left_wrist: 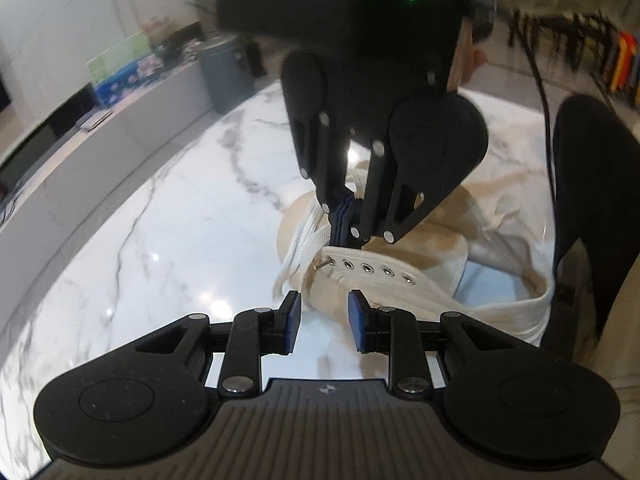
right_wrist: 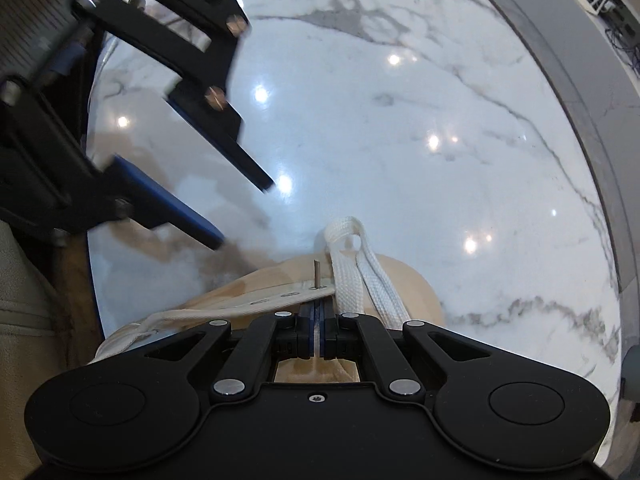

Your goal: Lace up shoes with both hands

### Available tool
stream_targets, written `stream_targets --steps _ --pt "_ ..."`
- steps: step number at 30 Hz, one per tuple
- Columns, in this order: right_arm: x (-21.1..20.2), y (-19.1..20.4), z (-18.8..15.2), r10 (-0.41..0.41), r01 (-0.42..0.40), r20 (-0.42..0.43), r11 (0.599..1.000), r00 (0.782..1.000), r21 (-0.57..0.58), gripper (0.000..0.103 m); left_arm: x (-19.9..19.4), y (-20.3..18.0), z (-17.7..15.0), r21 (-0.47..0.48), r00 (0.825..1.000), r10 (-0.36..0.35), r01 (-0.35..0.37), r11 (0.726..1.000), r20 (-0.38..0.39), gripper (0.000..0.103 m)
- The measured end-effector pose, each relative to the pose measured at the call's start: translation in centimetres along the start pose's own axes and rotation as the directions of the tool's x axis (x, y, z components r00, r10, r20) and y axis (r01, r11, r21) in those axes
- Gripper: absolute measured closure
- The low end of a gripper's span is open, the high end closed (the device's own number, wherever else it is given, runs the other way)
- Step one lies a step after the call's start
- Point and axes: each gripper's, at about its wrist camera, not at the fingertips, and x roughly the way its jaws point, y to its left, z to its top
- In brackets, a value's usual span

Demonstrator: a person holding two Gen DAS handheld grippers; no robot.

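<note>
- Right gripper (right_wrist: 319,334): blue pads pressed together, tip down on the eyelet strip of the shoe (right_wrist: 416,280); whether anything is pinched between them cannot be told.
- Left gripper (left_wrist: 324,320): pads partly apart with nothing between them, hovering just beside the near side of the shoe.
- Shoe: cream canvas, lying on the white marble counter (right_wrist: 440,100), toe pointing away from the right gripper.
- White flat lace (right_wrist: 352,264): bunched over the toe end in loose loops.
- Metal lace tip (left_wrist: 322,263): sticks up through the eyelet nearest the toe; the remaining eyelets along the strip are unthreaded.
</note>
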Motion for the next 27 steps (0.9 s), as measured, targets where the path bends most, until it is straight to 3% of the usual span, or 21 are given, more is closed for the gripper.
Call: stream_targets --steps 6,14,27 --pt "-0.3 0.2 -0.5 -0.002 0.002 0.027 1.0 1.0 -0.001 0.102 1.9 -0.9 0.7 0.179 1.0 0.02 -0.016 0.984 -0.024 0.082" --pt "-1.1 -0.4 -0.9 0.02 -0.02 0.066 1.0 0.998 -0.003 0.102 3.5 -1.3 1.2 0.302 0.999 0.019 -0.003 0.953 -0.051 0.087" --pt "-1.8 -0.5 -1.9 0.037 -0.038 0.12 0.999 0.992 0.008 0.102 5.1 -0.9 1.3 0.296 0.994 0.007 0.026 0.955 -0.11 0.09"
